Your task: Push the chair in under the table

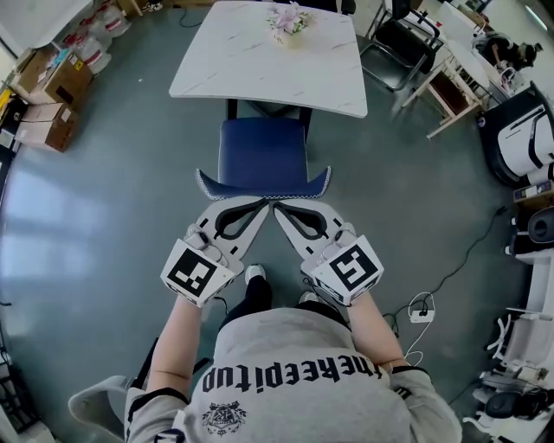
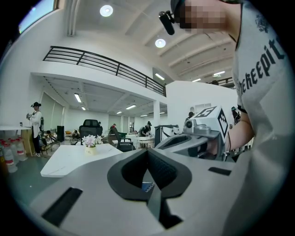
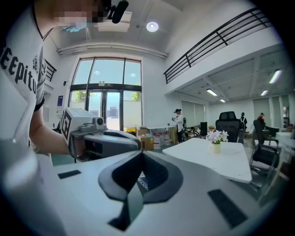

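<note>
Under the near edge of the white table [image 1: 260,65], the blue chair [image 1: 261,154] stood with its seat partly tucked in and its backrest toward the person. Both claws met at that backrest's middle. The left gripper [image 1: 262,202] and right gripper [image 1: 279,208] angled inward, tips side by side at the stitched rim. Whether they pressed it could not be told. Each claw's jaws were closed together with nothing between them, and a sliver of blue stitched fabric showed beyond them in both gripper views. A small flower pot [image 1: 289,22] sat at the table's far side.
</note>
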